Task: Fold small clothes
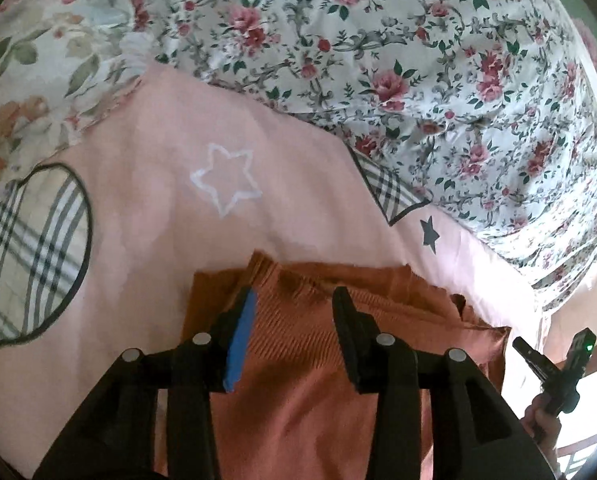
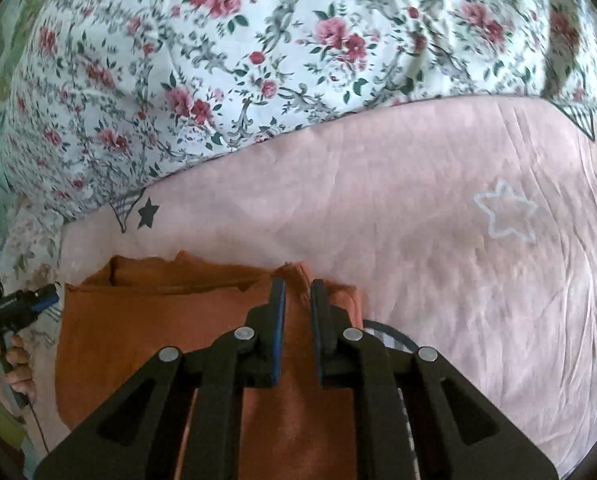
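Left wrist view: left hand-held gripper (image 1: 294, 300) stands apart, empty, above orange garment (image 1: 298, 400) on pink bedsheet (image 1: 158, 160); right hand-held gripper (image 2: 297, 286) nearly closed, holding nothing.

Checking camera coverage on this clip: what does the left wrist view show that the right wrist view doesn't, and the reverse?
Only the left wrist view shows the large plaid heart patch on the pink sheet, plus the right gripper from outside, at its right edge.

Only the right wrist view shows the left gripper from outside, at the left edge, with the hand holding it.

Both show the folded orange garment beneath the fingers, the white star outline, the small dark star and the floral quilt.
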A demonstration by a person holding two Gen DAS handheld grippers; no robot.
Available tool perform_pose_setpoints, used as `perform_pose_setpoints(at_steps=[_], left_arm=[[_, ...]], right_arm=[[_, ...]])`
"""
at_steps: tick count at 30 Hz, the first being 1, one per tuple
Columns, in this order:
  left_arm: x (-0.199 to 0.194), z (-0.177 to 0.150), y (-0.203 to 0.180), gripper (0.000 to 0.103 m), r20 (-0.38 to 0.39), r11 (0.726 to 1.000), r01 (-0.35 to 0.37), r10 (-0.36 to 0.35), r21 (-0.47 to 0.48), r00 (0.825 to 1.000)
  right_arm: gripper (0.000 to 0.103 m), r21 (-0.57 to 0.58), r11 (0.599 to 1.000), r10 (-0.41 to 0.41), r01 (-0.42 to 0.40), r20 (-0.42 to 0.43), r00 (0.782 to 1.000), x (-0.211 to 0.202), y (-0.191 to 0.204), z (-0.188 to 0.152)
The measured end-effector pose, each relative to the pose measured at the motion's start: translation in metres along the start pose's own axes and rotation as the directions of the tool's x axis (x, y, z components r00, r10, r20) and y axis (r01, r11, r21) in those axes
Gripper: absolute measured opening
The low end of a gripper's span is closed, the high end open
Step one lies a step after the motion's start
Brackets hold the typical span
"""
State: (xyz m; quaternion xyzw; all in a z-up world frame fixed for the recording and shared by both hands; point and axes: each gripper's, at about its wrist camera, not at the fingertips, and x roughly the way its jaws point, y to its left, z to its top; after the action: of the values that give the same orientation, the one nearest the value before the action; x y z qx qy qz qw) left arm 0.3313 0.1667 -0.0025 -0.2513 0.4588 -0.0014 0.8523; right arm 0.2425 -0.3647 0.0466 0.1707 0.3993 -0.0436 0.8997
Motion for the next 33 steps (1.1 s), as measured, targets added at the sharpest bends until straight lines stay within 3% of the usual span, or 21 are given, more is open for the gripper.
perform_pose_setpoints(at_steps=[7, 10, 13, 19, 23, 27, 33], left_arm=[[-0.02, -0.073, 0.015, 0.042, -0.06, 1.0, 0.012, -0.013, -0.007, 0.998], [-0.04, -0.117, 0.021, 0.049, -0.068, 0.998, 0.055, -0.056, -0.015, 0.996], [-0.054, -0.157, 0.024, 0.049, -0.113, 0.996, 0.09, -0.092, -0.024, 0.989], [-0.064, -0.212, 0.034, 0.06, -0.174, 0.985, 0.15, -0.163, -0.087, 0.971], [-0.064, -0.231, 0.041, 0.061, -0.191, 0.979, 0.161, -0.183, -0.126, 0.964], [-0.065, -0.233, 0.044, 0.065, -0.171, 0.977, 0.146, -0.172, -0.155, 0.97], [-0.053, -0.23, 0.056, 0.067, -0.123, 0.964, 0.119, -0.152, -0.238, 0.981]], right_arm=[[0.013, 0.046, 0.998, 0.033, -0.03, -0.057, 0.998, -0.01, 0.001, -0.052], [0.013, 0.067, 0.997, 0.053, -0.046, -0.103, 0.993, -0.01, 0.003, -0.085], [0.013, 0.111, 0.992, 0.065, -0.051, -0.131, 0.989, -0.019, 0.004, -0.117], [0.014, 0.146, 0.987, 0.095, -0.072, -0.152, 0.984, -0.048, 0.022, -0.167], [0.015, 0.147, 0.986, 0.103, -0.077, -0.174, 0.979, -0.057, 0.036, -0.186], [0.023, 0.113, 0.989, 0.118, -0.097, -0.196, 0.973, -0.058, 0.051, -0.193], [0.024, 0.08, 0.988, 0.148, -0.134, -0.206, 0.967, -0.059, 0.064, -0.186]])
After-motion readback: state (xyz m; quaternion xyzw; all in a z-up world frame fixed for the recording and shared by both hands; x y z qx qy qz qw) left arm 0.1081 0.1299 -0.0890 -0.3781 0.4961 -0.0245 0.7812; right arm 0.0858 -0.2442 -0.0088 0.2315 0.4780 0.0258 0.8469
